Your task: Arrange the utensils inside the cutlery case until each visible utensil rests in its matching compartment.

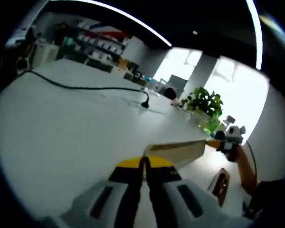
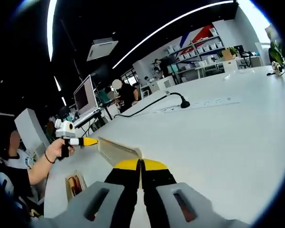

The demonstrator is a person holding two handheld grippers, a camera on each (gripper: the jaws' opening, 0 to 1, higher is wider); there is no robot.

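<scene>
I count two of my grippers point(image 1: 143, 166) point(image 2: 140, 167), one wooden cutlery case point(image 1: 220, 185), one black cable point(image 1: 85, 87), one potted plant point(image 1: 204, 102)

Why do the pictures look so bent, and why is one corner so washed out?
Left gripper view: fisheye lens bows the white table and ceiling light strips; the window behind the plant is blown out to white. Right gripper view: the same curving, a darker ceiling, the table evenly lit, distant shelves soft.

The left gripper point(image 1: 144, 172) is showing yellow-tipped black jaws on grey mounts. The right gripper point(image 2: 141, 173) is looking identical. The person is wearing a dark wristband point(image 2: 48, 158).
</scene>
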